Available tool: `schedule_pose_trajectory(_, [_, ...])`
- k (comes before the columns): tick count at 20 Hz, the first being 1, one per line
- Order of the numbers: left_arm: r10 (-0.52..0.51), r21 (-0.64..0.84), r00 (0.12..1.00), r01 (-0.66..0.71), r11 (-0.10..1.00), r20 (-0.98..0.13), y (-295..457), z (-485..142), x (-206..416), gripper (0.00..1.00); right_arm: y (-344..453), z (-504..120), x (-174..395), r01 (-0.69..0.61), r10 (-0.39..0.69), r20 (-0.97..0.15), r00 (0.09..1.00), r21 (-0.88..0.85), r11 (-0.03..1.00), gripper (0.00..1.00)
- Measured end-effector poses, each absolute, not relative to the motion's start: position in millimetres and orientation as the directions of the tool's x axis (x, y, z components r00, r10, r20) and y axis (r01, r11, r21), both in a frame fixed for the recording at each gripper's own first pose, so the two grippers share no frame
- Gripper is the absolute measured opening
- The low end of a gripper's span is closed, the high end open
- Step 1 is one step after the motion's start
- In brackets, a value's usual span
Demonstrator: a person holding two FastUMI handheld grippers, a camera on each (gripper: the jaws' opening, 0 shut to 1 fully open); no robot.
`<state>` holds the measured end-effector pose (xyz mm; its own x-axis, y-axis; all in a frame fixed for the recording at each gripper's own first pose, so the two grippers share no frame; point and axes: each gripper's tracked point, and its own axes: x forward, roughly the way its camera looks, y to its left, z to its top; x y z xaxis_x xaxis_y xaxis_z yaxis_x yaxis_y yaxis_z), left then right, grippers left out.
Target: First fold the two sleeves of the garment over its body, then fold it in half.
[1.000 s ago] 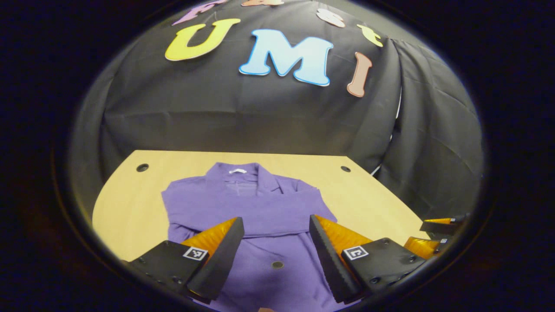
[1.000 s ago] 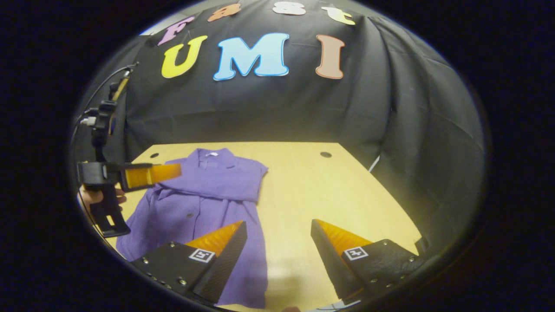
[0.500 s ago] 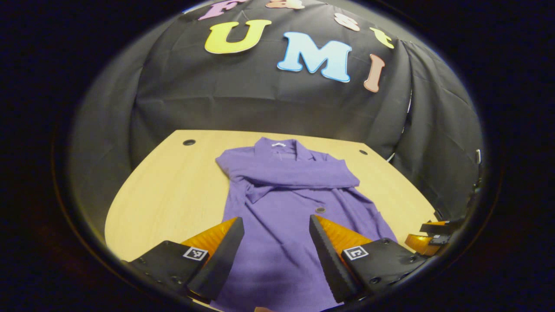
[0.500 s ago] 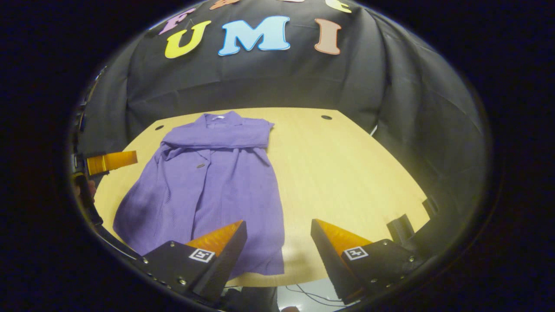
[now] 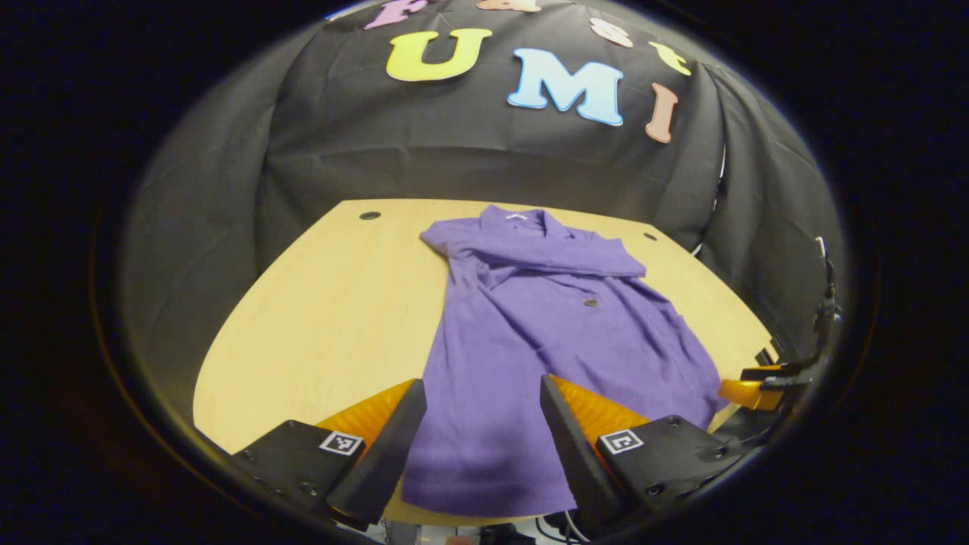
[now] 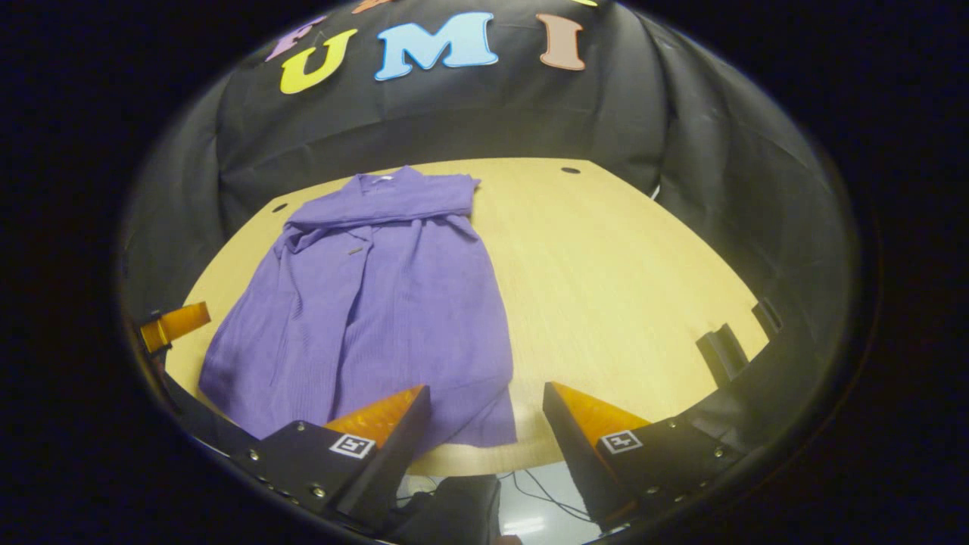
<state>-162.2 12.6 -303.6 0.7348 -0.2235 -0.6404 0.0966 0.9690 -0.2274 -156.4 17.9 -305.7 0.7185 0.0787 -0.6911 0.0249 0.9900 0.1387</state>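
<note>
Now both hand-held grippers [image 5: 481,446] [image 6: 484,446] gape empty above garment's [image 6: 378,303] near hem.

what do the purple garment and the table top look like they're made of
Purple garment: looks like a soft matte knit or woven cloth, going by its fine ribbed texture, limp folds and wrinkles; the exact fibre cannot be told. Table top: looks like pale wood or a wood-look laminate, with faint straight grain lines and a smooth, slightly satin surface; which of the two cannot be told.

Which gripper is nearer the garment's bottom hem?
Left. The left gripper hangs open over the purple garment's hem; the right gripper, also open, sits off its near corner.
</note>
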Motion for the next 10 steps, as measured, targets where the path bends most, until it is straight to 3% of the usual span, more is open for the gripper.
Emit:
schedule_pose_trajectory(5, [-0.206,-0.223,0.687,0.065,0.973,-0.697,40.7,-332.7,-197.3,0.94,21.4,-314.0,-155.1,0.028,0.075,-0.708,0.703,0.133,0.991,0.9])
schedule_pose_trajectory(10, [-0.186,-0.195,0.652,0.059,0.979,-0.735,58.3,-355.5,-221.3,0.98,28.9,-323.0,-154.8,0.064,0.089,-0.724,0.684,0.181,0.981,0.92])
